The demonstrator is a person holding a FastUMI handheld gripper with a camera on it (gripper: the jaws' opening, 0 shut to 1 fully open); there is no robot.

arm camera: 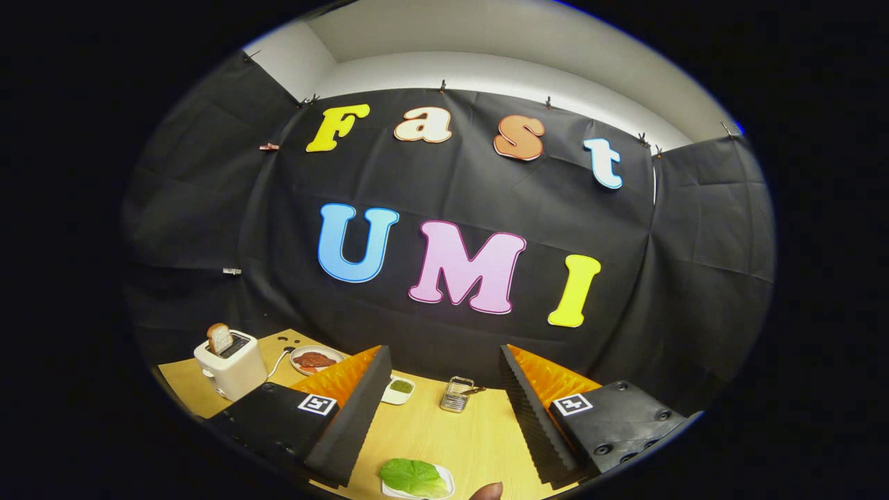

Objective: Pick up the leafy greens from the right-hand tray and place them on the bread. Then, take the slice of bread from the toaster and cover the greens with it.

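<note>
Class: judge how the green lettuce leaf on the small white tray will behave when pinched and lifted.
The green lettuce leaf looks thin and crinkled, so probably floppy and very light. It may tear under a hard squeeze. The open tongs hang above it; the shallow white tray might slide.

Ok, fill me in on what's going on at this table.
A handheld gripper hangs open above a wooden table, holding nothing. A green leaf lies on a white tray between the fingers, close below them. Off to the side, a slice of bread stands in a white toaster, with a plate of meat beside it. Beyond the fingers sit a small dish of greens and a small wire rack. Nothing has been picked up yet.
</note>
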